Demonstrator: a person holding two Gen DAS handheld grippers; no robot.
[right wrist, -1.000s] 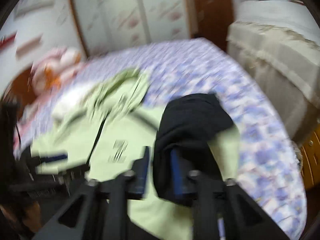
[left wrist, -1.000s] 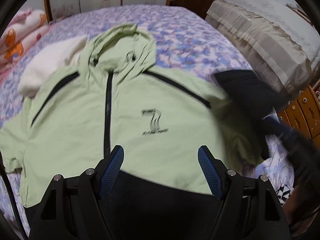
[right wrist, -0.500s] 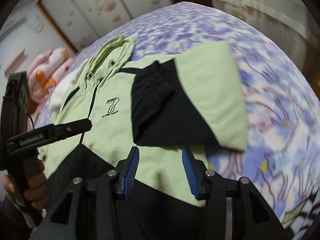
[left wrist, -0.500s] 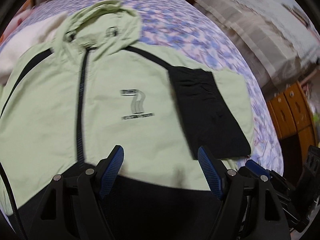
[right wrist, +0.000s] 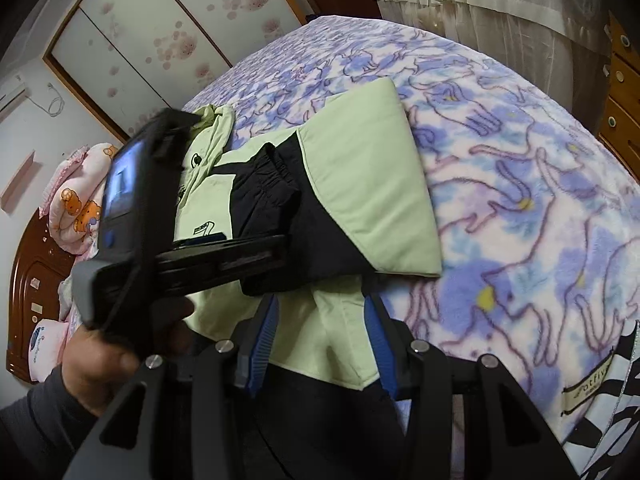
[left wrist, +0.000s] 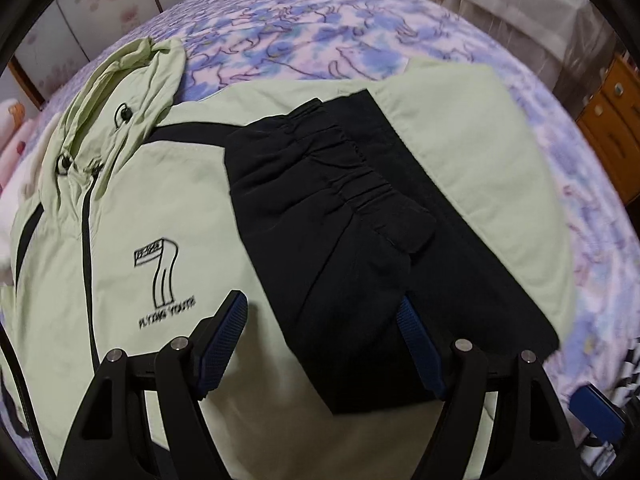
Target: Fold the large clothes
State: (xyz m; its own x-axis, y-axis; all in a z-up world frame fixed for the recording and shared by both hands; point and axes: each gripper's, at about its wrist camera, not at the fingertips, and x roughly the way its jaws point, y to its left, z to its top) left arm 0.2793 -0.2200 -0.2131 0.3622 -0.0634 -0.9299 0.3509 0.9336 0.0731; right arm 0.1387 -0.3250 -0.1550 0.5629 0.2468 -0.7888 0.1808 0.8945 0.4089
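Hovering over jacket (left wrist: 192,216) | sleeve (left wrist: 332,208) folded across | left tongs (left wrist: 320,344) wide, empty | right tongs (right wrist: 320,332) parted, empty

A home bedroom: floral bedspread (right wrist: 520,168), wooden headboard (right wrist: 28,280), wardrobe doors (right wrist: 160,32).

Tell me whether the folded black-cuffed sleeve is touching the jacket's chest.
Touching. The left wrist view shows the sleeve lying flat across the green jacket front, with no gap or shadow beneath it.

black-cuffed sleeve (left wrist: 344,216) now folded across jacket (left wrist: 168,200) front, right gripper (right wrist: 320,332) let go, jaws just widened, empty
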